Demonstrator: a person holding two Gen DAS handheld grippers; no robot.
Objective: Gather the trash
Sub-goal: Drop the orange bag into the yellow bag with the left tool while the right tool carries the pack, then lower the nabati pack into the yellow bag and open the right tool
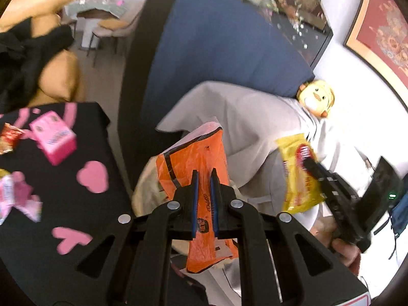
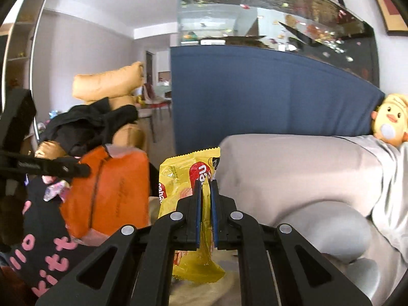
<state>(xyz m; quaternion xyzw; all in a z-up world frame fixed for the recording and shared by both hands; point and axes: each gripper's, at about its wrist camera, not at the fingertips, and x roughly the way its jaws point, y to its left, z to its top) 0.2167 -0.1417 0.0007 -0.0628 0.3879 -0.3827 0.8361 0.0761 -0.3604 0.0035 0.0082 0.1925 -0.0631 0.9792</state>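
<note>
left gripper (image 1: 204,176): jaws pinched the orange wrapper (image 1: 196,163)
right gripper (image 2: 206,186): jaws clamped on the yellow snack packet (image 2: 178,178)

Glossy plastic orange wrapper (image 1: 201,158), crinkly yellow wrapper (image 2: 183,178), matt grey cloth (image 2: 293,168).

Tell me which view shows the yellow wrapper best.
The right wrist view: the yellow wrapper fills the centre, pinched in the right tool, its red logo clear. The left wrist view shows it blurred at the right, partly covered by that tool.

Orange wrapper (image 1: 201,163), yellow-and-red wrapper (image 2: 183,178), pink-hearted black cloth (image 1: 76,132), blue panel (image 2: 255,97).
</note>
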